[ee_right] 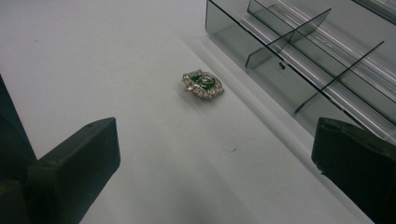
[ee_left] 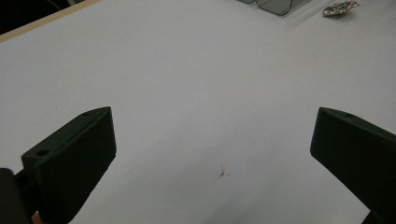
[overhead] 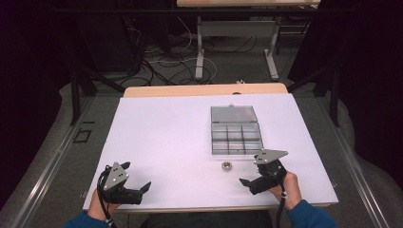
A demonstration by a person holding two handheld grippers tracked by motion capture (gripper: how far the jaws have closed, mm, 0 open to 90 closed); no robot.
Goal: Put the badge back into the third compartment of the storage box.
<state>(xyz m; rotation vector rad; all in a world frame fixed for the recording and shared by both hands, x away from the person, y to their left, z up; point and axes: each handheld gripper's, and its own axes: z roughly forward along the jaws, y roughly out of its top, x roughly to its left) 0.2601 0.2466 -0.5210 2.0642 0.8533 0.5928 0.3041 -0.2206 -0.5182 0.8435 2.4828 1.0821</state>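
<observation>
Facing a small green-and-silver brooch [ee_right: 202, 84] with both grippers wide open and empty.

Lying flat on the white table [overhead: 157, 137], just beside the near wall of the clear compartment box [overhead: 236, 137], the brooch is risking a skid: jaws closing on so low and thin a piece would likely push it against the box or pinch it askew. The right gripper [overhead: 248, 183] is hovering close to the table, near the brooch, tilting down toward it, its jaws spread. The left gripper [overhead: 145, 187] is resting low near the front edge, well apart, also released.
</observation>
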